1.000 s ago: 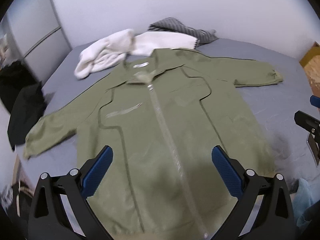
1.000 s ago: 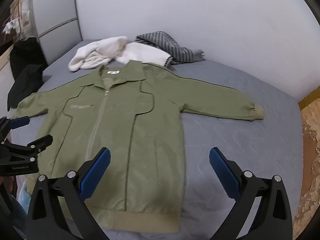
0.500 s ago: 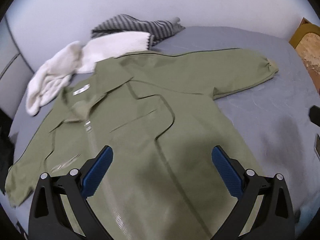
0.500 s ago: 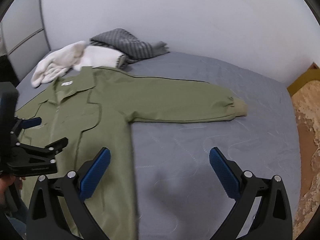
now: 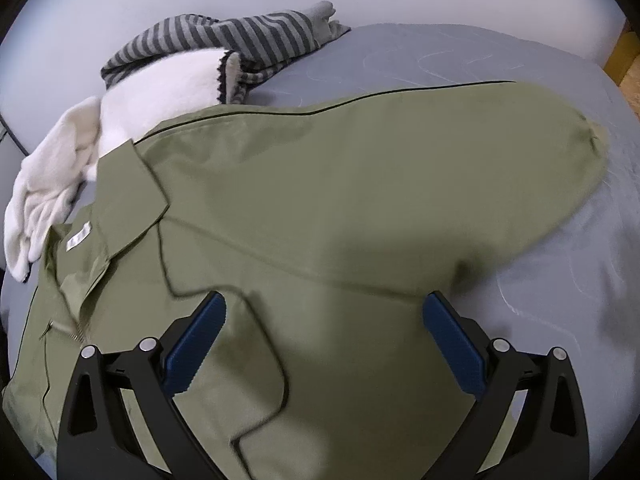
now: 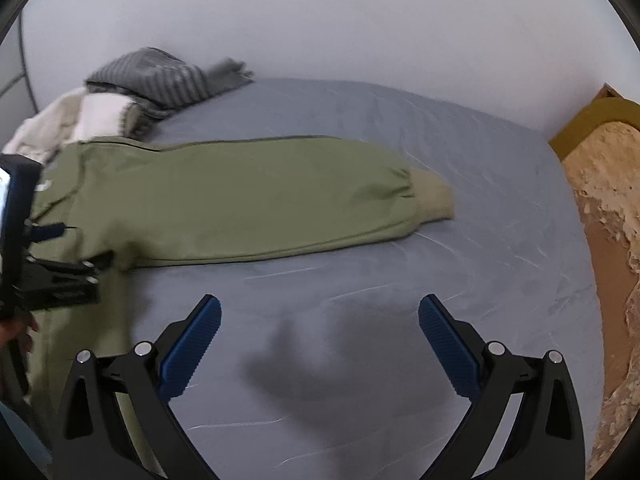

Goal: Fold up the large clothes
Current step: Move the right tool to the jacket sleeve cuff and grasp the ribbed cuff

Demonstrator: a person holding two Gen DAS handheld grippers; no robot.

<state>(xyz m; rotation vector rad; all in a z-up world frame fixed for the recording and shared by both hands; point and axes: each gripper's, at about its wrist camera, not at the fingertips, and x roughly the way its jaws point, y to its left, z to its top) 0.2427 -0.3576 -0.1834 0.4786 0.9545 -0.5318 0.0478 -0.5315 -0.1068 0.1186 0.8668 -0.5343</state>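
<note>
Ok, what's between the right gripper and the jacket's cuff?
Only bare grey bedsheet, shown in the right wrist view: the open right gripper hangs over it, the cuff of the green jacket beyond.

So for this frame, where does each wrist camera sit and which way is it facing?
Left wrist: rides the left gripper, open, low over the green jacket, facing its shoulder and spread sleeve.
Right wrist: rides the right gripper, open, above the bare grey sheet, facing the sleeve cuff; the left gripper and a hand show at its left edge.
Shared: the jacket, the white garment and the striped garment by the wall.
</note>
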